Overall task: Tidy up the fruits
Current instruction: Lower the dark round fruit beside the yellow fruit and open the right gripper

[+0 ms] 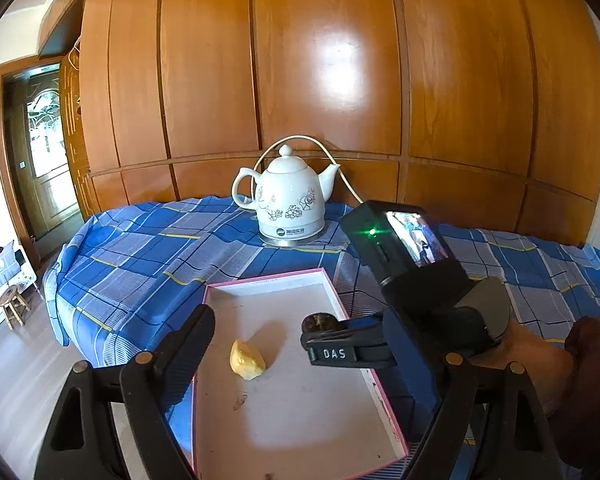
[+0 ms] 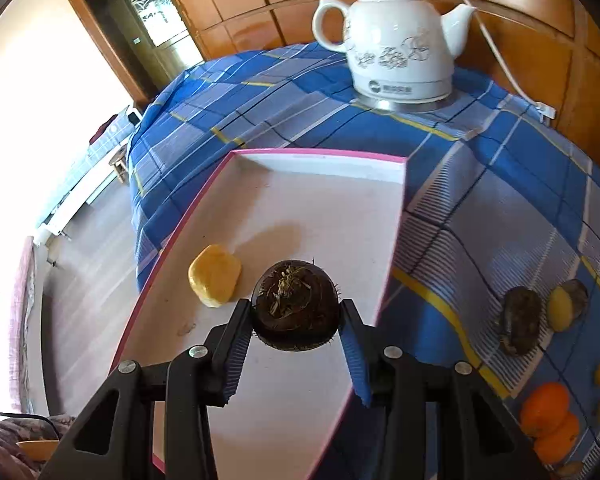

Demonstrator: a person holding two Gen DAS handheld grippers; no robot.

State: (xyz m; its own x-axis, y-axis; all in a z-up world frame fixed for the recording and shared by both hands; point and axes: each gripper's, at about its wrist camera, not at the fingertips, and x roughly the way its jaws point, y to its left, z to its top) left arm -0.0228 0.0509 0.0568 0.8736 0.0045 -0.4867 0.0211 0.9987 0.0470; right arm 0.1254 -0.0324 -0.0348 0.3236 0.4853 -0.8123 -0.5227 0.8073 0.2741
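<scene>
Fruit, a dark hairy ball (image 2: 296, 306), is sitting clamped between the right claw's (image 2: 297, 322) pads, hanging over the pink-rimmed tray (image 2: 320, 153). A yellow piece (image 2: 214, 275) is lying just left of it. Released high, the round fruit is likely rolling into that piece or the rim. The left claw (image 1: 328, 350) is standing apart, holding nothing.

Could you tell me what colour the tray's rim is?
Pink, around a white inside; the tray rim shows best in the right wrist view.
</scene>
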